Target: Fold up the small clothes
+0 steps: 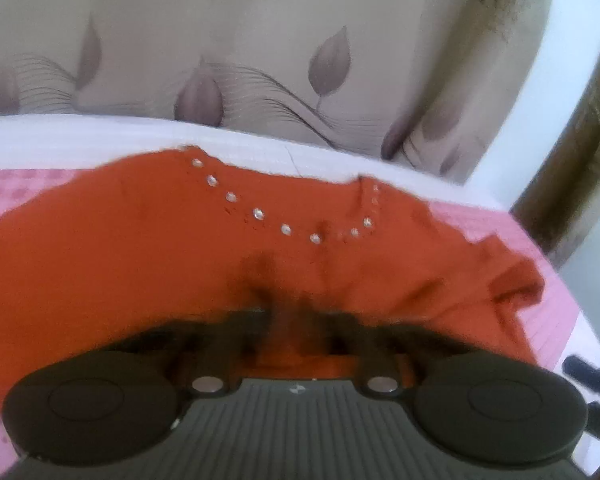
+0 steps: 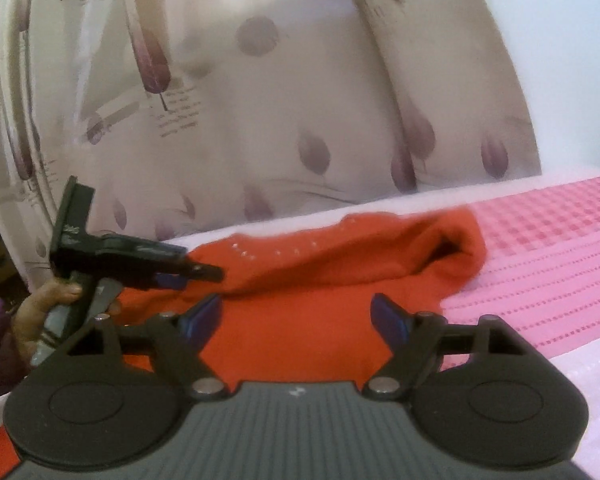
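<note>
A soft orange top [image 1: 140,248], its neckline edged with shiny studs [image 1: 258,213], is spread on a pink waffle-weave bedcover [image 2: 540,248]. The left gripper [image 1: 274,296] jaws are pinched shut on its cloth. The right gripper [image 2: 296,316] jaws are held wide above it.

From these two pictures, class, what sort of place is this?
Probably a bedroom at home: a leaf-print curtain hangs behind a surface spread with a pink checked cloth, where an orange top lies.

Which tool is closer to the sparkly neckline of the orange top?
Left. The left tool, shut, reaches over the orange top just beside the studded neckline. The right tool, open, hovers over plain fabric farther back.
</note>
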A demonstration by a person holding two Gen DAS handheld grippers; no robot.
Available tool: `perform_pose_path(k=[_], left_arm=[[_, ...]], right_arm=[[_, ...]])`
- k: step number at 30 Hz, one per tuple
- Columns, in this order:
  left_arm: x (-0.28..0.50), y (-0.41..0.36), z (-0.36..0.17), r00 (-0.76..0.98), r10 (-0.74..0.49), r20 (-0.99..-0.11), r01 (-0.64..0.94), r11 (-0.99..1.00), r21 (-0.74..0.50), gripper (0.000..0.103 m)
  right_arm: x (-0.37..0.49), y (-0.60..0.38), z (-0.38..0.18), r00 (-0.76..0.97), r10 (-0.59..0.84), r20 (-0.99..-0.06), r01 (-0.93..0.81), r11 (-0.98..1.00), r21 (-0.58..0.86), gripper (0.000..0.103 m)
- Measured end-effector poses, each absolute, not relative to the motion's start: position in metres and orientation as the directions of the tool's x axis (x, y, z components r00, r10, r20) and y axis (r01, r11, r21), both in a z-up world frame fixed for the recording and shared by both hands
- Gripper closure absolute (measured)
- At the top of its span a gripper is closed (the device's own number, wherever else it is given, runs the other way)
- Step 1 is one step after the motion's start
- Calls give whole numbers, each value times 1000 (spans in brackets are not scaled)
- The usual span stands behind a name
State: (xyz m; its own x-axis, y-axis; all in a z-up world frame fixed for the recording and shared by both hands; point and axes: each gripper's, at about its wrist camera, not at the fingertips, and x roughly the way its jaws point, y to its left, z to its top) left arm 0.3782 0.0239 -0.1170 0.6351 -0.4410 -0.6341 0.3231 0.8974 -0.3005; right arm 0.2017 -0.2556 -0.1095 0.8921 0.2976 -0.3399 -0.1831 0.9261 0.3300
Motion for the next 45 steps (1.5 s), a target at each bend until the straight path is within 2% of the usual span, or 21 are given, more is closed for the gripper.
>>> perform_pose_path(k=[4, 8, 11, 14, 20, 24, 30, 31, 32, 34, 37, 39, 43, 45], left_arm=[[369, 20, -109, 712, -364, -600, 293, 931, -216, 100], [365, 52, -81, 804, -287, -521, 192, 954, -229, 100], [366, 72, -63, 834, -239, -497, 152, 966, -210, 100], [367, 89, -64, 839, -179, -514, 101, 979, -176, 100], [367, 102, -98, 814, -121, -569, 34, 986, -161, 100], [361, 111, -115, 824, -122, -554, -2, 976, -218, 98], [353, 123, -116, 832, -101, -546, -63, 960, -272, 95], [350, 122, -114, 832, -92, -546, -77, 957, -278, 95], [349, 123, -115, 832, -88, -548, -84, 956, -282, 95], [348, 124, -115, 832, -84, -548, -94, 952, -290, 94], [348, 121, -114, 832, -72, -550, -97, 957, -272, 94], [348, 121, -114, 832, -71, -551, -98, 958, -271, 93], [348, 122, -115, 831, -69, -552, -104, 955, -276, 91], [348, 122, -115, 831, -68, -552, -105, 956, -275, 91]], right_arm=[[201, -259, -110, 894, 297, -335, -175, 921, 348, 21], [200, -268, -111, 900, 297, -321, -158, 906, 394, 12], [200, -274, -113, 903, 294, -312, -142, 892, 430, 12], [201, -275, -115, 904, 290, -315, -131, 888, 441, 12], [203, -273, -115, 902, 284, -326, -122, 891, 438, 11], [203, -279, -111, 908, 272, -319, -107, 886, 451, 11], [252, -282, -86, 912, 198, -360, -95, 954, 285, 11], [267, -282, -86, 906, 185, -380, -90, 963, 255, 18], [284, -284, -89, 894, 180, -411, -85, 967, 239, 35], [315, -288, -99, 855, 198, -479, -84, 965, 250, 50], [357, -291, -116, 812, 195, -551, -79, 971, 227, 50], [391, -298, -131, 749, 230, -621, -67, 959, 275, 51], [426, -314, -136, 767, 130, -628, 1, 979, 204, 53], [430, -334, -135, 780, 111, -616, 69, 963, 261, 50]])
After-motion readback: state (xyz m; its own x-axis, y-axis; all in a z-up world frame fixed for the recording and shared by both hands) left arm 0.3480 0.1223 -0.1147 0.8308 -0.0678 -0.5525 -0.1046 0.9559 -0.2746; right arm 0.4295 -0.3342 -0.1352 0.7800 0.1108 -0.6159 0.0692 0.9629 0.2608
